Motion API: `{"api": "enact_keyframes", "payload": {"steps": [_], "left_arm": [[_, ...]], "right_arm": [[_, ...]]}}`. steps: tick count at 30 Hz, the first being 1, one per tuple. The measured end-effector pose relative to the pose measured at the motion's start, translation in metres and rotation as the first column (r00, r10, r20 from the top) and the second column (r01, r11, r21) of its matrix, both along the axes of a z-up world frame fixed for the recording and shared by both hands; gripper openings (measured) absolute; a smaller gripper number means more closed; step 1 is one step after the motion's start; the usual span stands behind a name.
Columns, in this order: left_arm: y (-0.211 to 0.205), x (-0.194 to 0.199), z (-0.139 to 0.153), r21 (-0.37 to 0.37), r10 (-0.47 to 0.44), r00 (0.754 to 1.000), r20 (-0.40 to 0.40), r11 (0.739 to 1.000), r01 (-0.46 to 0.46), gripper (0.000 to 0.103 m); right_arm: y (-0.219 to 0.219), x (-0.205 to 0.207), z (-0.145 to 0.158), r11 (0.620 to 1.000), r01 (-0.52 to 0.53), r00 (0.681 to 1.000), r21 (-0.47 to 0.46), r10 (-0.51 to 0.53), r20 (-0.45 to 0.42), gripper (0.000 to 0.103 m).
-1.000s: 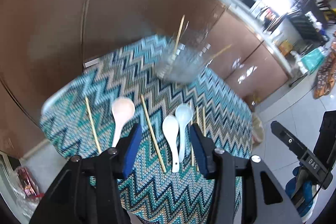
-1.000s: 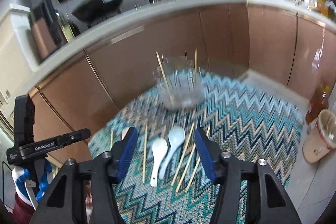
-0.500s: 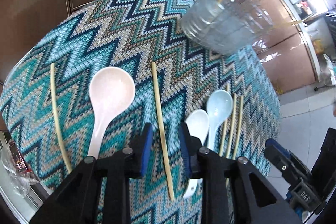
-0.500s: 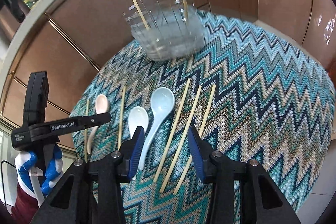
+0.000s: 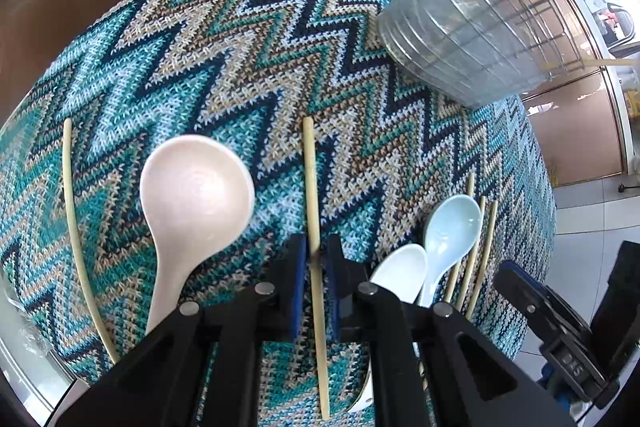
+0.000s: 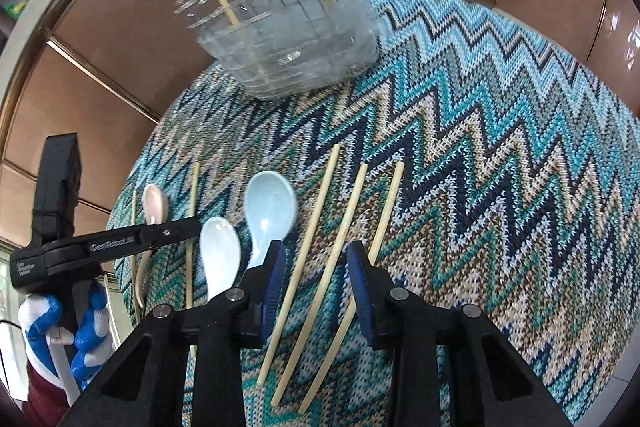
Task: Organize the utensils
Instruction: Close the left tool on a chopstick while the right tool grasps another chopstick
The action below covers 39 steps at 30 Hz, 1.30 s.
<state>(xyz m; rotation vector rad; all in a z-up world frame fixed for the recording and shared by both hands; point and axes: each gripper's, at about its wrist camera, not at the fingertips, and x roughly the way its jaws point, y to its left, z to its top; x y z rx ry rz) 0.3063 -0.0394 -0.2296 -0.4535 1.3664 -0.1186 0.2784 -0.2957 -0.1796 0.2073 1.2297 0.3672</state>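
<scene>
On the zigzag cloth (image 5: pixel 240 39), the left gripper (image 5: pixel 316 259) has its jaws nearly closed around a chopstick (image 5: pixel 310 187) that lies flat; whether they already pinch it, I cannot tell. The right gripper (image 6: pixel 316 267) hangs half-open over three chopsticks (image 6: pixel 348 219). Judged step: picking. Next comes lifting it to the holder (image 5: pixel 460 39) without snagging the spoons (image 5: pixel 448 227).

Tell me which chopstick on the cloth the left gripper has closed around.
The lone chopstick lying between the pink spoon and the white spoon. The left gripper pinches it; every other chopstick on the cloth lies free.
</scene>
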Motion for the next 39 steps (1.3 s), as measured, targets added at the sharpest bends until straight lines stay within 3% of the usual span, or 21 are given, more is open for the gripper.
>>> {"api": "enact_keyframes", "payload": {"steps": [16,24,33,39], "left_arm": [[0.0,0.011,-0.004,0.005,-0.004,1.0,-0.03,1.0,0.004,0.005],[-0.005,0.011,-0.003,0.038,0.002,0.999,-0.049,0.999,0.0,0.004],[-0.015,0.011,-0.001,0.067,0.006,0.999,-0.041,0.998,-0.004,0.004],[-0.016,0.001,0.011,0.065,-0.022,1.0,0.016,0.998,0.021,0.004]], "right_arm": [[0.025,0.029,-0.033,0.994,-0.005,0.997,-0.106,-0.003,-0.077,0.012],[0.035,0.032,-0.039,0.992,0.025,0.996,-0.12,-0.035,-0.084,0.01],[0.008,0.019,-0.032,0.995,0.102,0.992,-0.001,-0.102,-0.077,0.007],[-0.008,-0.002,-0.015,0.986,0.126,0.992,0.106,-0.122,-0.039,0.006]]}}
